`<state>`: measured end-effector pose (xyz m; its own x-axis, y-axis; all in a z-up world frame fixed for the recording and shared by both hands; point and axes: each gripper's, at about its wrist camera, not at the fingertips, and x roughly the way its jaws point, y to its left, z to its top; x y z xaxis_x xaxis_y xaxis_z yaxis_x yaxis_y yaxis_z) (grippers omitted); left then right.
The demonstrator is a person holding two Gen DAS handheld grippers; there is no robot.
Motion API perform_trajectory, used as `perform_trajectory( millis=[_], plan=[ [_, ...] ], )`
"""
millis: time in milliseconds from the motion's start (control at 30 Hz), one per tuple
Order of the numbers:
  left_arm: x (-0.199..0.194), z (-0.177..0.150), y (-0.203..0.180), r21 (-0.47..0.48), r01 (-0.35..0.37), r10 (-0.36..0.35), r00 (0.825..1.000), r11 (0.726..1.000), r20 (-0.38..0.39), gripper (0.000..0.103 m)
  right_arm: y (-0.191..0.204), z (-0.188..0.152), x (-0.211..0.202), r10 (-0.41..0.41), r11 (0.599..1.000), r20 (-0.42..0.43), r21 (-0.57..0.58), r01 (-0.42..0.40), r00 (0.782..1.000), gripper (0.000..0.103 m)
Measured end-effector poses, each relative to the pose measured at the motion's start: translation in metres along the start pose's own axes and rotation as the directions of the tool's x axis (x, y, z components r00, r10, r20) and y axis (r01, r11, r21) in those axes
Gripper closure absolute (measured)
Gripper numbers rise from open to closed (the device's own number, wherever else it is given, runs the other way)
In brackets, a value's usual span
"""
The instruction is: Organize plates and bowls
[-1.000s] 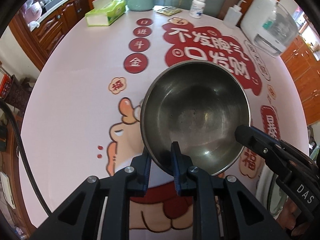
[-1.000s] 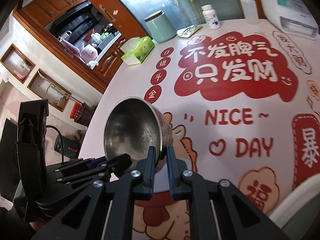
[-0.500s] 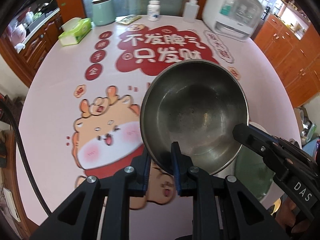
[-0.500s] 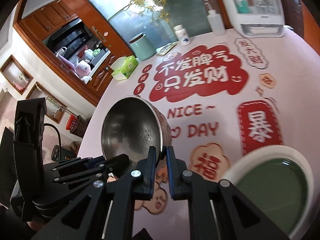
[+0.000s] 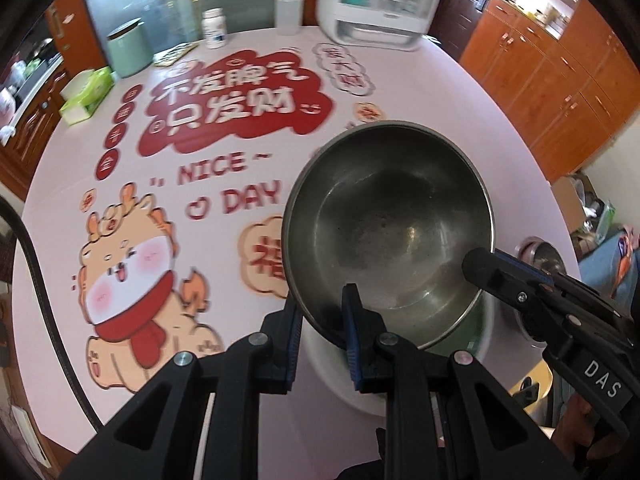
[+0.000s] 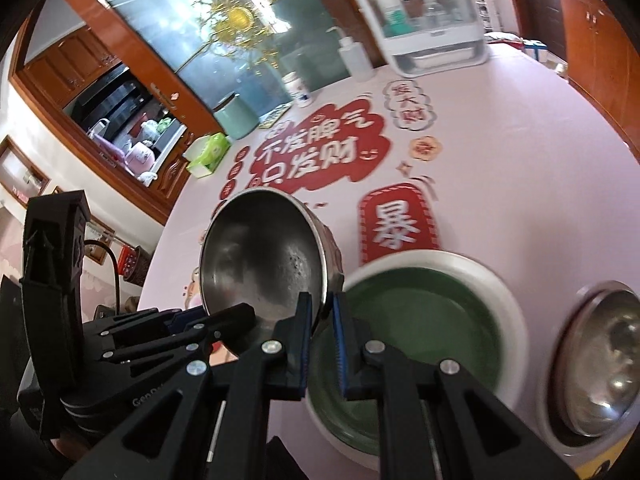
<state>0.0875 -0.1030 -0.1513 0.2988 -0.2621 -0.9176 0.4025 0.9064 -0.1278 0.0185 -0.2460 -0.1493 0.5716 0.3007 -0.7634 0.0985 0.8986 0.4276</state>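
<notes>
Holding a steel bowl (image 5: pixel 390 232) by its rim with both tongs, I have it lifted clear of the table (image 5: pixel 420 92) and tilted. My left tongs (image 5: pixel 322 320) are nearly closed, one pad inside the bowl and one outside, pinching the near edge of the rim. My right tongs (image 6: pixel 322 316) are clamped just as tight on the opposite edge; in the left view they reach in from the lower right, and in the right view the left tongs reach in from the lower left.

Below the bowl sits a white dish with a green inside (image 6: pixel 420 320), partly hidden by the bowl in the left view. Just beside that dish, toward the table edge, rests a second steel bowl (image 6: pixel 604 364) set on something white that I cannot make out.

At the far side of the pink printed tablecloth stand a white cabinet with a clear door (image 5: pixel 380 0), a pump bottle (image 5: pixel 288 10), a small white jar (image 5: pixel 215 28), a mint canister (image 5: pixel 129 48) and a green tissue box (image 5: pixel 86 94).
</notes>
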Motion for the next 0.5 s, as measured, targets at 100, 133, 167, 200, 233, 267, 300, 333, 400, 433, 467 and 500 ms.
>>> perform_trajectory(
  millis=[100, 133, 167, 200, 233, 267, 300, 333, 400, 433, 467, 500],
  plan=[
    [0.002, 0.0, -0.025, 0.027, 0.013, -0.013, 1.0, 1.0, -0.004, 0.085, -0.019, -0.002, -0.015, -0.017, 1.0, 0.004, 0.016, 0.017, 1.0, 0.092],
    [0.004, 0.0, -0.032, 0.035, 0.016, -0.016, 1.0, 0.999, -0.005, 0.085, -0.024, -0.003, -0.019, -0.022, 1.0, 0.006, 0.02, 0.022, 1.0, 0.092],
    [0.005, 0.0, -0.041, 0.046, 0.021, -0.021, 1.0, 0.999, -0.007, 0.085, -0.03, -0.004, -0.023, -0.028, 0.999, 0.008, 0.024, 0.028, 1.0, 0.092],
    [0.006, 0.0, -0.048, 0.055, 0.026, -0.026, 1.0, 0.998, -0.008, 0.085, -0.037, -0.005, -0.028, -0.035, 0.999, 0.011, 0.031, 0.035, 0.999, 0.092],
    [0.008, 0.0, -0.055, 0.062, 0.03, -0.029, 1.0, 0.998, -0.01, 0.085, -0.043, -0.006, -0.032, -0.04, 0.999, 0.012, 0.037, 0.04, 0.999, 0.092],
    [0.009, 0.0, -0.062, 0.07, 0.034, -0.033, 0.999, 0.997, -0.013, 0.085, -0.049, -0.007, -0.036, -0.046, 0.998, 0.013, 0.044, 0.045, 0.999, 0.092],
    [0.011, -0.001, -0.072, 0.082, 0.04, -0.038, 0.999, 0.996, -0.017, 0.085, -0.056, -0.008, -0.041, -0.052, 0.997, 0.013, 0.053, 0.052, 0.999, 0.092],
    [0.013, 0.0, -0.078, 0.091, 0.044, -0.042, 0.999, 0.995, -0.02, 0.085, -0.061, -0.01, -0.044, -0.056, 0.997, 0.013, 0.059, 0.056, 0.998, 0.092],
    [0.017, -0.001, -0.095, 0.112, 0.055, -0.052, 0.998, 0.992, -0.028, 0.085, -0.073, -0.012, -0.051, -0.067, 0.995, 0.013, 0.074, 0.066, 0.998, 0.092],
    [0.018, -0.001, -0.101, 0.12, 0.06, -0.057, 0.998, 0.991, -0.03, 0.085, -0.08, -0.014, -0.056, -0.075, 0.994, 0.014, 0.082, 0.073, 0.997, 0.092],
    [0.02, -0.002, -0.108, 0.129, 0.065, -0.061, 0.998, 0.99, -0.033, 0.085, -0.087, -0.015, -0.06, -0.08, 0.993, 0.015, 0.09, 0.079, 0.997, 0.092],
    [0.022, -0.003, -0.115, 0.139, 0.071, -0.066, 0.997, 0.988, -0.037, 0.085, -0.092, -0.017, -0.064, -0.087, 0.992, 0.017, 0.096, 0.085, 0.996, 0.092]
  ],
)
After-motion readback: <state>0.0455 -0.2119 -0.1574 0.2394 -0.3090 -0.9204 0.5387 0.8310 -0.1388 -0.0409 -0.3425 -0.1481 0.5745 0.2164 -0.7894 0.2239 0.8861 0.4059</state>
